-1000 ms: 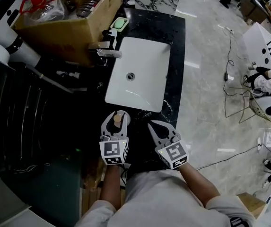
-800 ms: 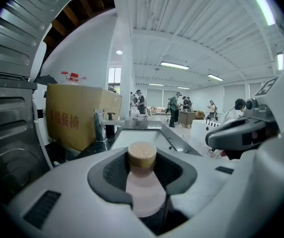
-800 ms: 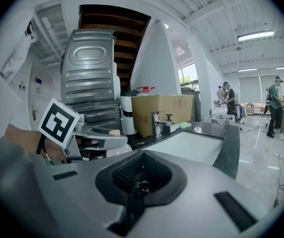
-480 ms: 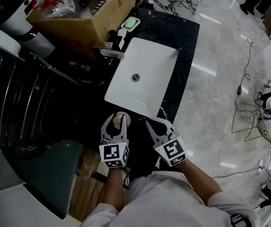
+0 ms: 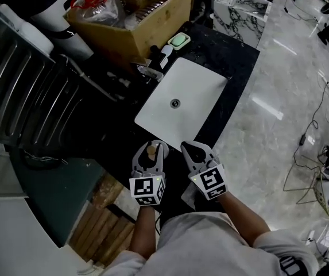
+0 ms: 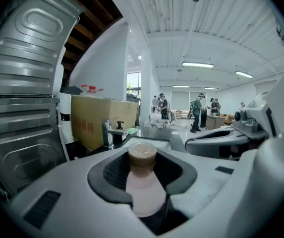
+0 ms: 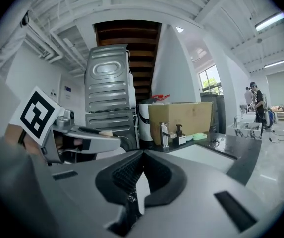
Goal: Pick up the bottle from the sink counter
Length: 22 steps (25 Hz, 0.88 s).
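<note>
Because its neck is clamped between the left tongs (image 5: 153,146), the pale, brown-capped bottle (image 6: 143,175) is held upright, apparently clear of the dark table (image 5: 233,78) at its near edge, just short of the white sink (image 5: 196,99). The right tongs (image 5: 190,149) are clenched on nothing alongside, presumably because one grip suffices.

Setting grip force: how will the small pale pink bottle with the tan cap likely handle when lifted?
The small pale pink bottle with a tan cap looks like light plastic, probably easy to lift. Its smooth rounded shoulder could slip, though the left gripper's ribbed fingers cup its neck. Narrow and upright, it would likely tip if nudged.
</note>
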Tool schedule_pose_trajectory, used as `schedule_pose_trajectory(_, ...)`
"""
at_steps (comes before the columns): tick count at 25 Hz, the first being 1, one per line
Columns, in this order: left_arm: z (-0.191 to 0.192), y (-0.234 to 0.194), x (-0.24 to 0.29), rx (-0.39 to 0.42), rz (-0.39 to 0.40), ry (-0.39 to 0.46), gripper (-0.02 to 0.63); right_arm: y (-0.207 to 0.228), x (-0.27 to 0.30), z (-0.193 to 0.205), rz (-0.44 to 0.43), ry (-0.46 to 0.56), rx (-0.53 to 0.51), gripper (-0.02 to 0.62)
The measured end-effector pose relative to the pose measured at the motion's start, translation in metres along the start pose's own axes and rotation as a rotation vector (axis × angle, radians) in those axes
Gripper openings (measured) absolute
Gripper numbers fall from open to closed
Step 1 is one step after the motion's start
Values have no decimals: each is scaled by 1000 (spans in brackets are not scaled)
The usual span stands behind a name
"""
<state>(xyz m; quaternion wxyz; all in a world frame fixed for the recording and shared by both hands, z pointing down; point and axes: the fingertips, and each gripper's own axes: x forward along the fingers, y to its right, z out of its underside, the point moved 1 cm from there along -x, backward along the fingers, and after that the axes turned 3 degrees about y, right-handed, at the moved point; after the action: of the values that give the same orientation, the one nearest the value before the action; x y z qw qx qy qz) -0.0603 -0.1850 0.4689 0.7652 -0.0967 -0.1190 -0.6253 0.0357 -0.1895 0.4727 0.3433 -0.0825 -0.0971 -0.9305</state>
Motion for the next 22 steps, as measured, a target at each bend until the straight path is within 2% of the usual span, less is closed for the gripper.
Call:
schedule_pose_trajectory(7,-37,7,-11,7,-45,67,140,2,0,-34,-19,65,-29,9)
schedule_pose_trajectory(12,-58,3,-17,21,-27,81,139,-7,3,-59,19,112,-61,9)
schedule_pose_trajectory(22,-93,-10,-39,51,-36,178,138,-23,1,-102,69,231,-103,9)
